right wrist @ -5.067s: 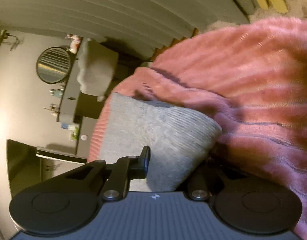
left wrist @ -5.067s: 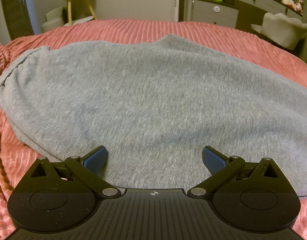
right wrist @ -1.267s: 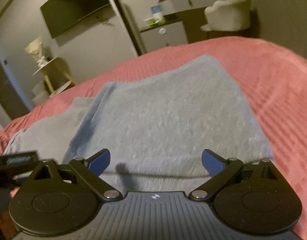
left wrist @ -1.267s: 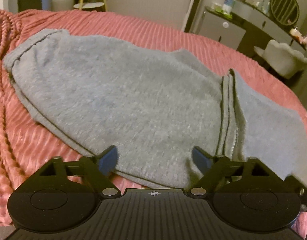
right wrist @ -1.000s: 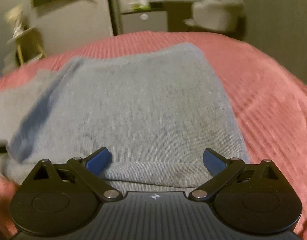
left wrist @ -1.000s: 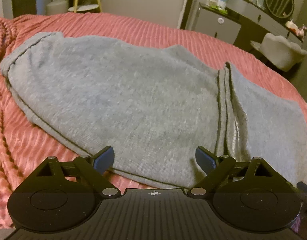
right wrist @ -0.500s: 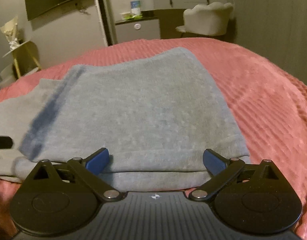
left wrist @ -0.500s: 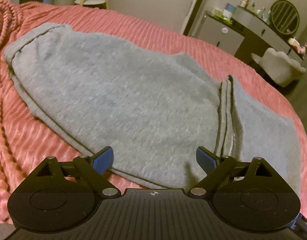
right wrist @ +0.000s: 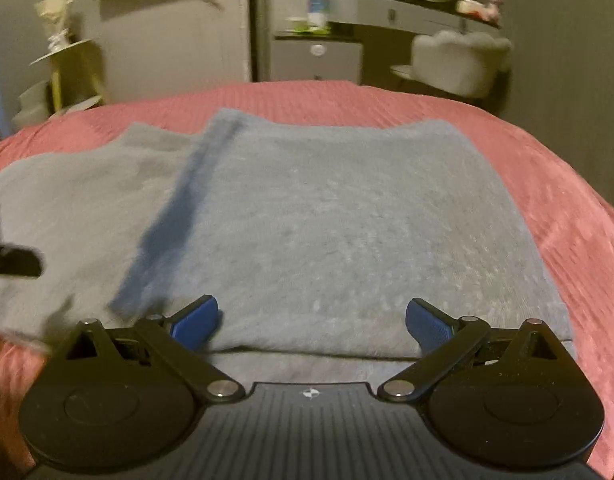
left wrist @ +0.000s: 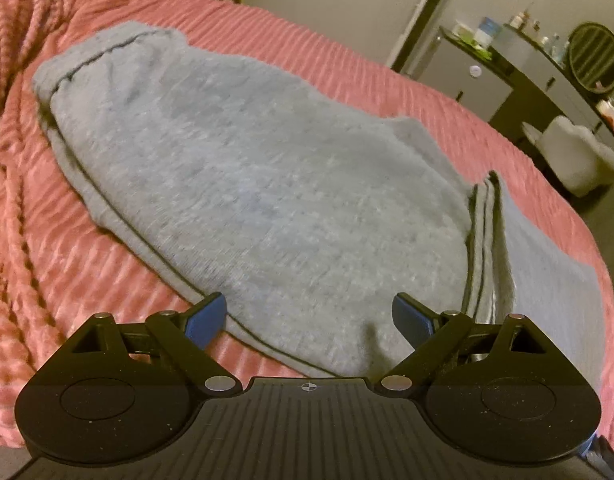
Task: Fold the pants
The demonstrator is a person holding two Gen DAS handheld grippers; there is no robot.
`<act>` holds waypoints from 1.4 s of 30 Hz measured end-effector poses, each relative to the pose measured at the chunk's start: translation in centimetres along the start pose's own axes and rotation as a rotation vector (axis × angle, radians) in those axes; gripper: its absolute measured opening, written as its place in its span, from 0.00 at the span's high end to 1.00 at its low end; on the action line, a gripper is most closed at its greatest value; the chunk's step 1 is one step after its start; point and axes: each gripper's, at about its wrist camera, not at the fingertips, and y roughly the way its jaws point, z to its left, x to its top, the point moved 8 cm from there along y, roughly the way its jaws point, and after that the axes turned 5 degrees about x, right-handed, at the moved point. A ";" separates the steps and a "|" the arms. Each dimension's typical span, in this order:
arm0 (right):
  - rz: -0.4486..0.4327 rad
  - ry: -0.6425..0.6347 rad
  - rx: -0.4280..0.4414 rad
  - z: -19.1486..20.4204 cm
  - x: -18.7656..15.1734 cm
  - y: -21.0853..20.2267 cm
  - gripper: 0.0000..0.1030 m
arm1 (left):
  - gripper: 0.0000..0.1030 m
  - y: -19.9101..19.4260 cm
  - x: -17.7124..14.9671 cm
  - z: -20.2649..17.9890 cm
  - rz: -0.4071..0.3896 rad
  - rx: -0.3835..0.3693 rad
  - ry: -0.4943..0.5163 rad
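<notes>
Gray pants [left wrist: 267, 200] lie folded over on the pink bed [left wrist: 47, 240]; both the left gripper [left wrist: 309, 316] and right gripper [right wrist: 313, 320] have fingers spread apart, holding nothing.

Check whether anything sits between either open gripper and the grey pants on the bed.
Nothing visible does. The left gripper and right gripper both stand open right at the near edge of the pants, which lie bare on the pink bedspread.

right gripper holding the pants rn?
No. The right gripper is open, fingers spread above the grey pants, gripping nothing.
</notes>
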 end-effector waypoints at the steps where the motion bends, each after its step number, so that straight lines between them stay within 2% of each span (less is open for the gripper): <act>1: -0.004 0.001 0.013 0.1 0.5 -0.3 0.03 | 0.09 0.1 0.0 0.1 0.009 -0.004 -0.008; 4: -0.042 0.078 0.000 -0.3 2.5 -0.4 0.03 | 0.09 0.2 -0.1 0.3 0.026 -0.016 -0.020; 7: -0.026 0.145 -0.007 -0.1 3.7 1.0 0.03 | 0.09 -0.2 0.1 0.5 0.021 -0.032 -0.037; 10: 0.061 0.093 0.002 1.6 2.9 3.3 0.03 | 0.09 -0.4 0.3 1.2 0.029 -0.052 -0.071; 12: 0.042 0.031 0.007 2.8 2.4 2.9 0.03 | 0.09 -0.4 0.7 1.8 0.041 -0.081 -0.095; 15: 0.035 0.027 0.163 3.7 2.0 1.3 0.03 | 0.09 -1.0 2.6 3.5 0.024 -0.152 -0.131; 17: 0.013 0.028 0.220 3.4 1.7 0.1 0.03 | 0.08 -1.3 4.4 5.6 -0.017 -0.200 -0.141; 21: -0.036 0.046 0.179 0.7 0.0 -1.5 0.03 | 0.06 -1.4 7.2 11.9 -0.101 -0.163 -0.172; 25: -0.048 0.033 0.147 0.1 -0.9 -1.4 0.03 | 0.06 0.0 8.4 17.0 -0.080 -0.254 -0.316; 27: -0.051 0.017 0.140 0.5 -0.8 -1.0 0.03 | 0.07 1.4 8.5 18.9 -0.054 -0.273 -0.408; 29: -0.056 -0.001 0.144 1.0 -0.9 -1.3 0.03 | 0.07 2.5 8.8 19.5 -0.046 -0.303 -0.460; 31: -0.057 -0.004 0.147 1.1 -1.2 -1.4 0.03 | 0.07 3.2 9.5 19.2 -0.052 -0.336 -0.445; 33: -0.060 -0.003 0.152 0.8 -1.5 -2.0 0.03 | 0.10 3.9 9.8 19.4 -0.028 -0.309 -0.436; 34: -0.060 -0.002 0.155 0.8 -1.4 -2.1 0.03 | 0.10 4.0 9.8 19.4 -0.042 -0.316 -0.435; 38: -0.065 0.007 0.152 0.7 -1.5 -2.3 0.03 | 0.11 5.1 10.7 19.5 -0.060 -0.379 -0.471; 41: -0.067 0.008 0.149 0.9 -1.5 -2.3 0.03 | 0.23 5.3 10.9 20.2 -0.096 -0.441 -0.517; 42: -0.068 0.014 0.150 0.9 -1.5 -2.4 0.03 | 0.29 5.4 11.0 20.1 -0.106 -0.443 -0.508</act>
